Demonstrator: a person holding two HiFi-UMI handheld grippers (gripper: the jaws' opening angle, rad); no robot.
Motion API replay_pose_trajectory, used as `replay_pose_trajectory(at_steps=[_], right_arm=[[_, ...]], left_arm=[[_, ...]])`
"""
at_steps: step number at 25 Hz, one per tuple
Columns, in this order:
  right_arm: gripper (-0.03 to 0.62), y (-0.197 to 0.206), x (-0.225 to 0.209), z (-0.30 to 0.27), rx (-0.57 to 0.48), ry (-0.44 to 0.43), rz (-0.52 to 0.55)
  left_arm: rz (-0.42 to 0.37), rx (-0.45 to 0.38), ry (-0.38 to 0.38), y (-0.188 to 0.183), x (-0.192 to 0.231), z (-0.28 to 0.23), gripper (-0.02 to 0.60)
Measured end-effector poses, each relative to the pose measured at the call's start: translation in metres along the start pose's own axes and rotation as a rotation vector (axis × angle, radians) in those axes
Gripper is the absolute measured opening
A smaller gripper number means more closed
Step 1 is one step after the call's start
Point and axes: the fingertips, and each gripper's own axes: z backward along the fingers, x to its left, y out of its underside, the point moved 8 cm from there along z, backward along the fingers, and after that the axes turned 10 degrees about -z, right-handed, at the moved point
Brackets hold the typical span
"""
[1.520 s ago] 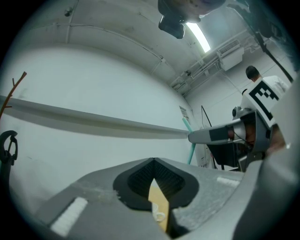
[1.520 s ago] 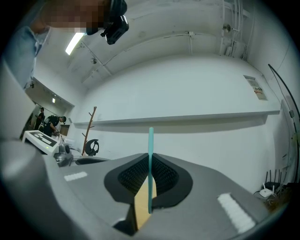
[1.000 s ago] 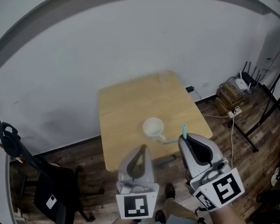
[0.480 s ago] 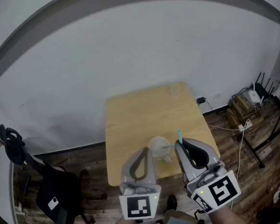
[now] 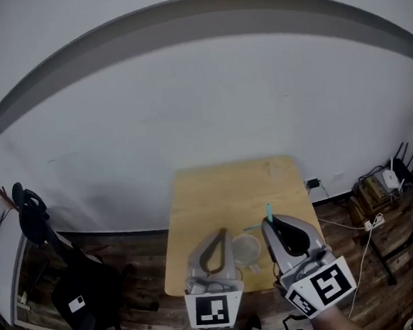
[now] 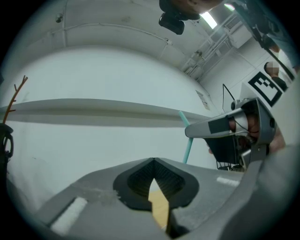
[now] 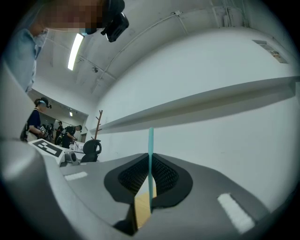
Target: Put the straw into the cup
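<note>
Straw, thin, teal and plastic (image 7: 150, 159): it is pinched between the closed fingers of the right gripper (image 7: 149, 158) and stands upright, its upper length rising clear above the tips while its lower end drops out of sight behind them. From the head view the same straw (image 5: 269, 211) pokes up just past that right gripper (image 5: 272, 224), so the pick-up part of the job looks done. The left gripper (image 6: 153, 162) has its fingers drawn together with nothing between them; only a sliver of the tabletop shows through the gap below the tips. Between the two grippers, close to the near edge of the light wooden square tabletop (image 5: 209, 196), sits the pale round cup (image 5: 246, 249), its mouth open upward and nothing standing in it. The straw is therefore beside the cup and not yet in it. What is left, as I judge it, is to carry the straw over the cup's mouth, lower one end inside, and let go, perhaps with the left gripper (image 5: 221, 233) steadying the cup.
</note>
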Motion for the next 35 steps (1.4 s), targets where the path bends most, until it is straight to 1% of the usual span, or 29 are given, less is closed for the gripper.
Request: replay_pose_trajectory(at_steps=[5,9,13,15,17,19,26,32,35], right_arm=[[0.025,-0.001,-0.002,-0.011,0.005,-0.020,0.011],[0.025,-0.001,-0.003,-0.018,0.017,-0.008,0.006],[0.026,0.006,-0.002,-0.022,0.053,0.016,-0.005],[0.026,0.012,-0.003,-0.026,0.078,0.029,-0.004],[0.026,0.019,-0.004,-0.028,0.098,0.042,-0.008],[0.026,0.027,-0.004,-0.029,0.112,0.052,-0.020],[0.026,0.057,-0.009,-0.025,0.175,0.082,-0.084],[0.026,0.087,-0.012,-0.022,0.228,0.111,-0.131],[0.026,0.102,-0.017,-0.021,0.251,0.127,-0.152]], left_arm=[[0.015,0.007,-0.006,0.005,0.004,-0.008,0.017],[0.043,0.011,-0.006,0.013,0.014,-0.018,0.017],[0.052,0.033,0.018,0.023,0.021,-0.023,0.017],[0.053,0.026,0.024,0.024,0.023,-0.024,0.017],[0.038,0.018,0.041,0.025,0.022,-0.023,0.017],[0.029,0.028,0.062,0.028,0.021,-0.022,0.017],[0.079,0.074,0.093,0.043,0.015,-0.020,0.017],[0.121,0.131,0.119,0.067,0.006,-0.020,0.017],[0.127,0.150,0.132,0.078,0.001,-0.022,0.017]])
